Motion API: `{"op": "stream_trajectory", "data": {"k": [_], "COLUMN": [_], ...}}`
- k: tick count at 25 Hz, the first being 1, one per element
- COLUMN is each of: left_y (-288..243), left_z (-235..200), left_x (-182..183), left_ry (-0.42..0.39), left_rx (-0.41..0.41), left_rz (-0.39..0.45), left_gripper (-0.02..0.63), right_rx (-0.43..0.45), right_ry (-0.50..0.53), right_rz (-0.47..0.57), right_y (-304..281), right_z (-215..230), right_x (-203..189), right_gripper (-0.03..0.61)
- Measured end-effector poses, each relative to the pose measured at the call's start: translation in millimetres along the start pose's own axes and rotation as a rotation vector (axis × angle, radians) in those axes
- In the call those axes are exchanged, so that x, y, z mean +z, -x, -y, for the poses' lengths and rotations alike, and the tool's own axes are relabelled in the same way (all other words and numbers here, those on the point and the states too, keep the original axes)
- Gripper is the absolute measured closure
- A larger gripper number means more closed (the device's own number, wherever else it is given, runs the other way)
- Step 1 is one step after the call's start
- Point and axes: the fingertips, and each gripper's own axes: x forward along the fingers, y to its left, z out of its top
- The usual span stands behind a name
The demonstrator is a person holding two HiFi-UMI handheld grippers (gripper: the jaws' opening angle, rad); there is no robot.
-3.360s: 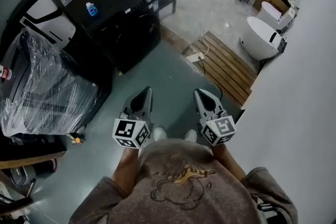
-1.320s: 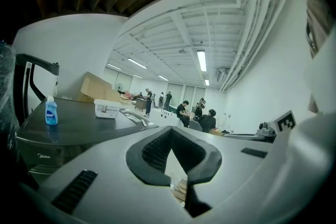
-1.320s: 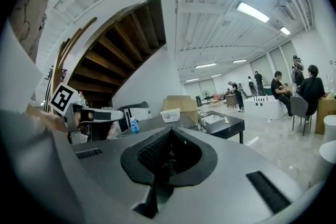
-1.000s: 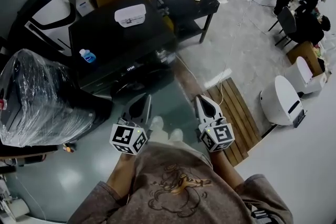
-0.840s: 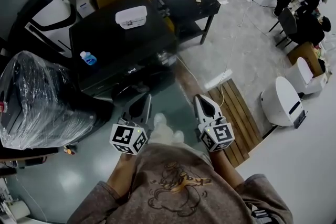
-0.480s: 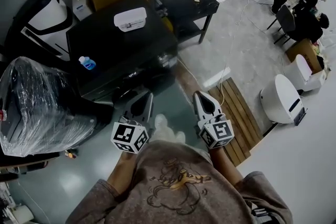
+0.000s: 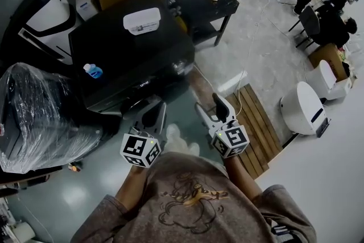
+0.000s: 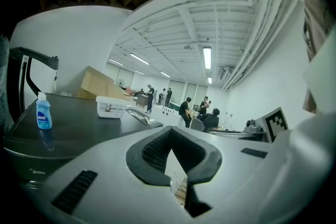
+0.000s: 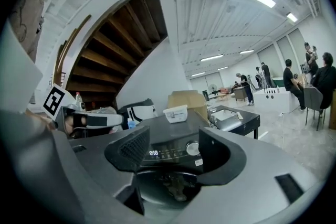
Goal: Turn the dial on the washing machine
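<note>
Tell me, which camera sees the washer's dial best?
The right gripper view: the dial faces the camera, shiny and round, on the washer's front panel. The head view looks down from above, so it shows only a small glint there. The left gripper view shows the washer's top, not the dial.

A glossy grey floor point(image 7: 273, 60) carried a slatted wooden platform point(image 7: 259, 122) and a black side table point(image 7: 219, 5), beneath strip lights point(image 8: 206, 56) and what looked like a timber stair point(image 9: 115, 44).
</note>
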Motion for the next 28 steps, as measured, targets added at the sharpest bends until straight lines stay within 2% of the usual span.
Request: {"op": "stream_trajectory", "data": {"k": [4,10,28], "left_y": [-6,-12,-12], "left_z": [-8,-17,-40], "left_x": [-2,-7,-28], "left_ry": [0.009,0.024,0.087], "left_rx": [0.005,0.018,0.087], "left_rz": [-0.004,-0.018,-0.051], "left_gripper": [0.621,0.621,0.621], "right_rx": [0.003,0.021,-0.011], "right_ry": [0.009,0.029,0.134], "right_rz": [-0.014,-0.076,-0.318], "right_y": [-17,-54,-211], "right_z": [4,14,71], "right_x": [-5,-23,-128], "right_gripper": [0.296,0.291,0.293]}}
